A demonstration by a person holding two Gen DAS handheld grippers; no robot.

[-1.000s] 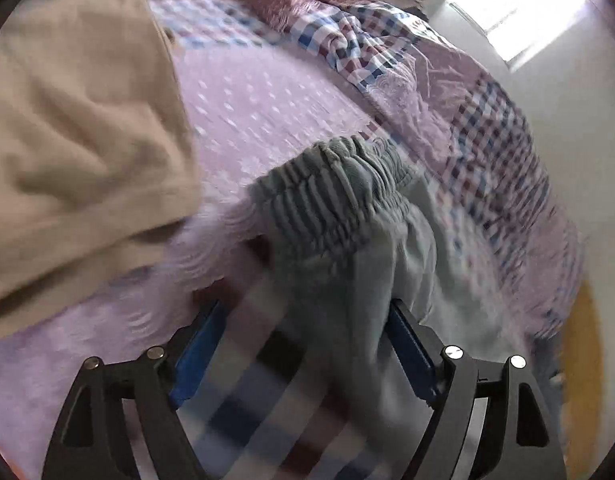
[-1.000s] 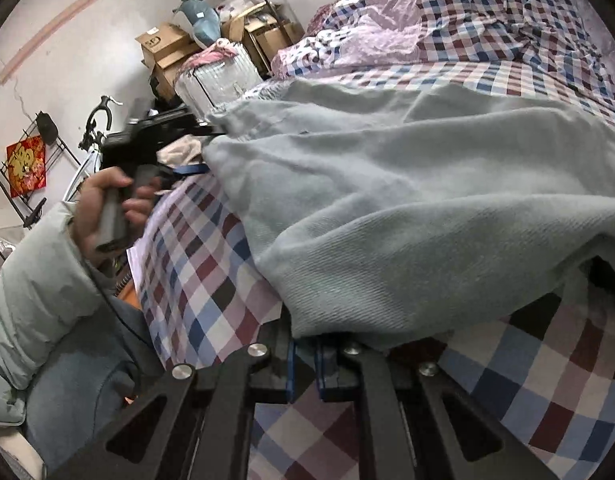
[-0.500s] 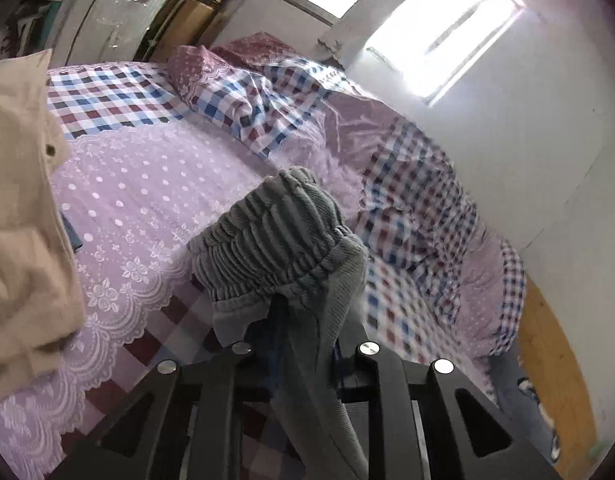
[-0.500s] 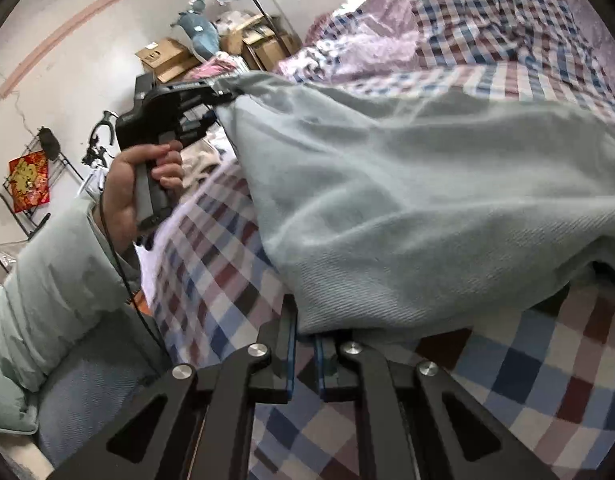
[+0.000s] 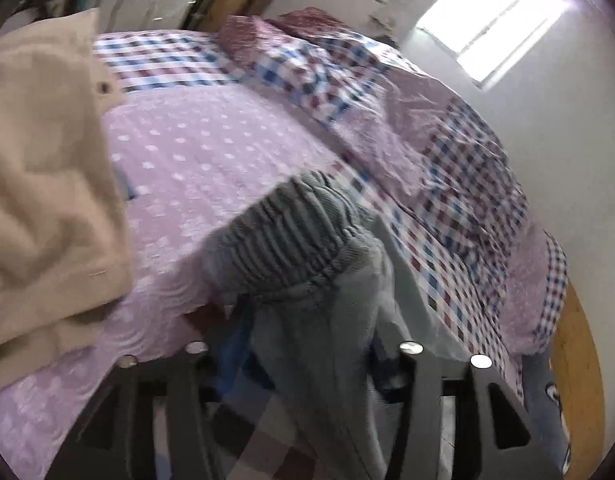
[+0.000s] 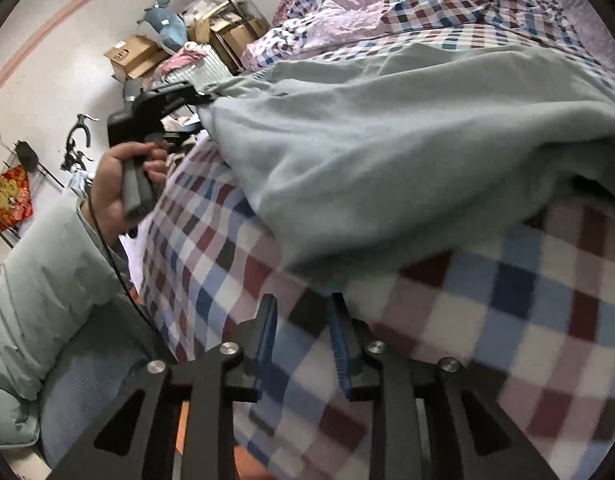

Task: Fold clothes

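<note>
Having parted since half a second earlier, both tongs stood apart: the right tongs [image 6: 303, 344] empty, the left tongs [image 5: 307, 344] loosely straddling the grey trousers [image 6: 387, 152], now released on the bed [image 6: 507, 340].

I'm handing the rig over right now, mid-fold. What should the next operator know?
Left gripper: jaws apart, fabric below the elastic waistband draped between them, not pinched.
Right gripper: open, empty, tips just short of the sweatpants' near edge.
Grey sweatpants: laid across the checked sheet, bunched at the right. A beige garment lies left of the waistband.
Done: pants laid out. Left: smooth and fold them; no finished fold shows.
</note>
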